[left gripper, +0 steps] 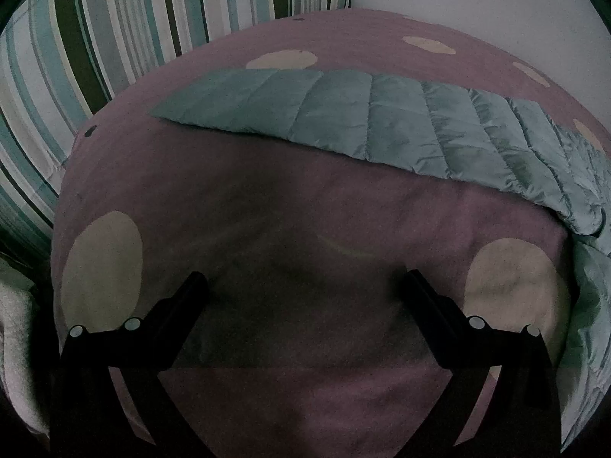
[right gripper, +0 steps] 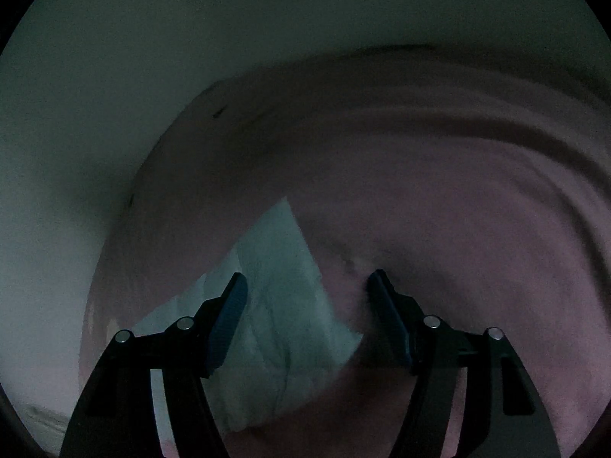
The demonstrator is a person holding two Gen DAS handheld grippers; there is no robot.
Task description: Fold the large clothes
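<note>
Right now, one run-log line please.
left gripper: open, empty | right gripper: open over quilted jacket corner | bedspread: underneath

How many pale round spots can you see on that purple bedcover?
6 on the bedcover in the left view: two large near the fingers, one behind the quilted jacket, three along the far right edge. The jacket may hide more.

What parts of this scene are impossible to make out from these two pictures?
- Left wrist view: the quilted teal jacket runs off the right edge, so its full shape is cut off.
- Right wrist view: dark and blurred; the pale fabric between the right gripper fingers is partly hidden by the left finger.
- Whether that fabric belongs to the jacket cannot be told.
</note>
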